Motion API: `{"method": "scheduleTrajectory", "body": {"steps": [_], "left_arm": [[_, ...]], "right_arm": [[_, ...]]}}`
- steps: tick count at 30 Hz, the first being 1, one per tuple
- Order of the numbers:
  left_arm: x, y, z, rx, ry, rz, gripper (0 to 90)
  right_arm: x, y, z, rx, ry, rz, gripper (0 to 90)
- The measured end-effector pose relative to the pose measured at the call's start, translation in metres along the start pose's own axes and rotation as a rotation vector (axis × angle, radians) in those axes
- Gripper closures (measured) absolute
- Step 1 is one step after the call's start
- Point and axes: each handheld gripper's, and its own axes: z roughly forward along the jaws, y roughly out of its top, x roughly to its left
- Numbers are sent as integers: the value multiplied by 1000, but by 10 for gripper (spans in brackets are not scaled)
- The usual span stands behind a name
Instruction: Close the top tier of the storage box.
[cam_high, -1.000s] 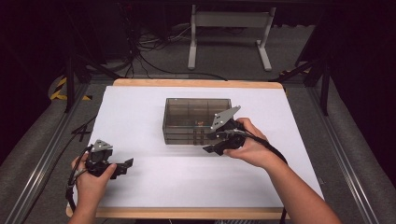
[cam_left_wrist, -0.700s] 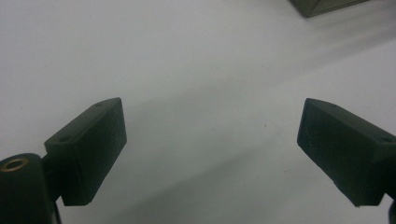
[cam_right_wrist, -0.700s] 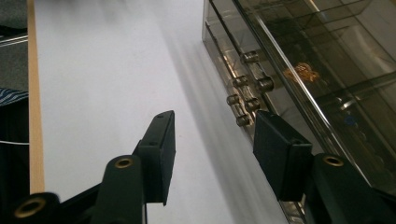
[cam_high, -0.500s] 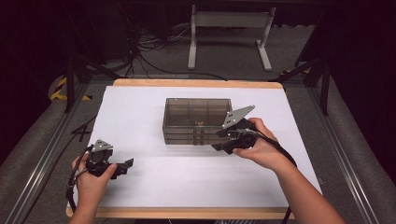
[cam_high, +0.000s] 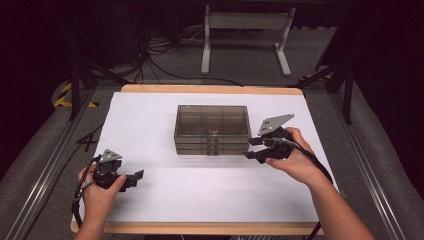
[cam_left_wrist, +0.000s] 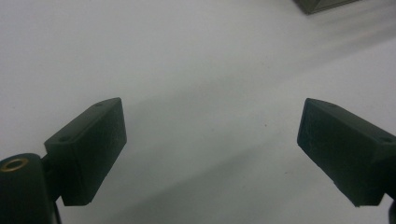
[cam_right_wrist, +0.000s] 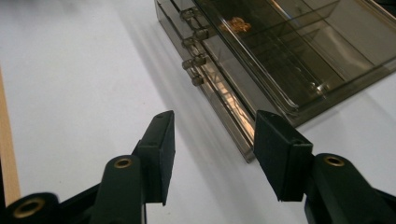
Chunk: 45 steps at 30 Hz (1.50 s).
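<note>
Hovering right gripper (cam_high: 252, 148) beside drawer box (cam_high: 212, 129), fingers apart, empty

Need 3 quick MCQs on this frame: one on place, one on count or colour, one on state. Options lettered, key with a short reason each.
1. Where is the right gripper?
A. At the front right corner of the smoky transparent plastic drawer box
B. Behind the box
C. At the table's left edge

2. How many drawer tiers does the box's front show?
A. One
B. Three
C. Six

3. What state is the left gripper in?
A. Shut on a cloth
B. Shut on nothing
C. Open, nothing between the jaws

Key: 1 A, the high view shows it beside that corner. 2 B, the small clear knobs sit in three tiers. 3 C, the left gripper view shows bare white table between wide jaws.
</note>
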Motion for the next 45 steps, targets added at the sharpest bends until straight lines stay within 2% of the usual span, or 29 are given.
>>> {"method": "scheduleTrajectory", "body": {"steps": [6, 19, 28, 29, 35, 45], "left_arm": [[0, 0, 0, 0, 4, -7, 89], [1, 0, -1, 1, 5, -5, 88], [2, 0, 0, 4, 5, -7, 88], [2, 0, 0, 3, 7, -11, 87], [4, -1, -1, 4, 11, -17, 86], [5, -2, 0, 4, 14, -17, 85]], "right_arm": [[-8, -12, -8, -10, -31, 32, 489], [-22, -38, -10, 1, -73, 101, 453], [-32, -57, -3, 20, -112, 142, 444], [-34, -60, -2, 18, -125, 153, 441], [-42, -76, 4, 5, -137, 198, 430], [-47, -92, 12, -2, -149, 216, 423]]}}
